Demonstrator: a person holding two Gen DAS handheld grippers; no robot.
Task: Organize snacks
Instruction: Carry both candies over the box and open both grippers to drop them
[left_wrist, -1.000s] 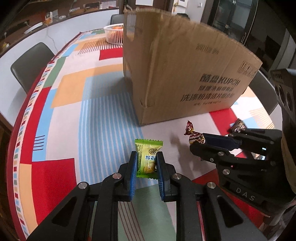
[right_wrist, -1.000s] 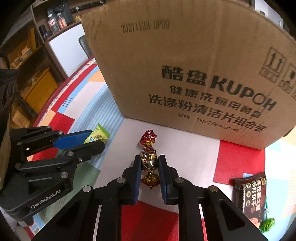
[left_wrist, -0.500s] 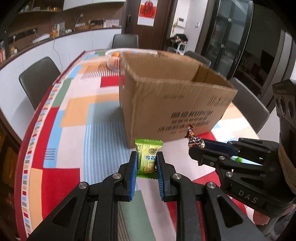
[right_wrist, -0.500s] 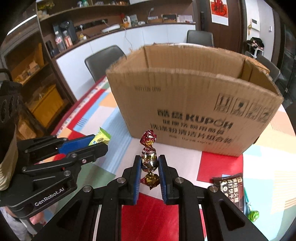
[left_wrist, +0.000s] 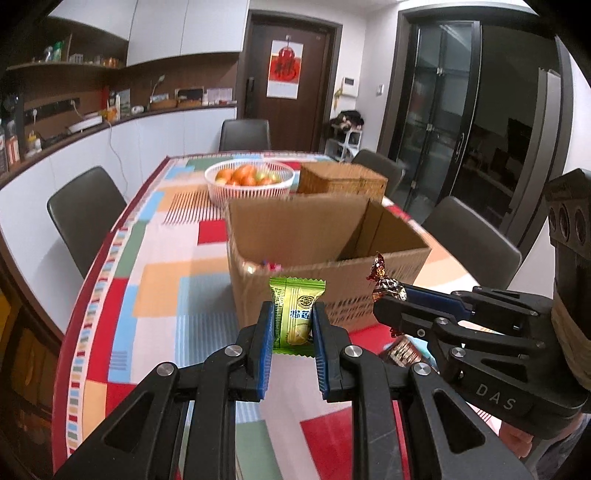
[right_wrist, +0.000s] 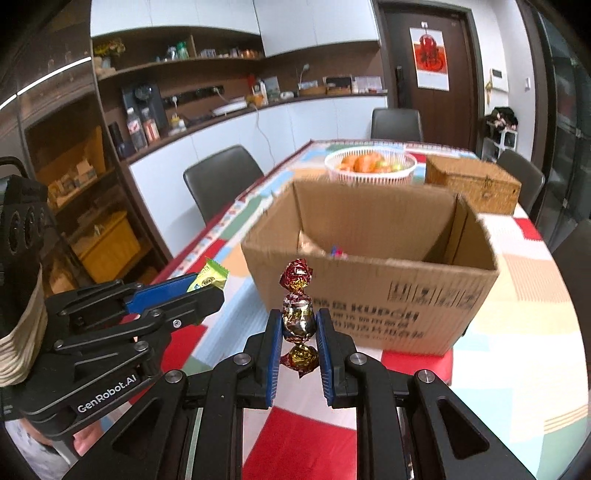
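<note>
1. The left claw (left_wrist: 293, 325) is clamped on a green snack packet (left_wrist: 296, 314), which stands upright between its pads – the cardboard box (left_wrist: 325, 258) lies just beyond.
2. The right claw (right_wrist: 298, 332) pinches a foil-wrapped candy (right_wrist: 298, 317), its twisted ends poking out above and below.
3. Inside the box only a scrap of colourful contents shows – the near wall hides the rest; its print is blurred.

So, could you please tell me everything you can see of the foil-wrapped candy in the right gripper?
The foil-wrapped candy is a twist-wrapped sweet in crinkled, shiny red, gold and silver foil. It stands upright, one twisted end fanning above and one hanging below. The right gripper is shut on its middle, blue pads pressing both sides. It hangs above the patterned tablecloth, in front of the open cardboard box, touching nothing else.
</note>
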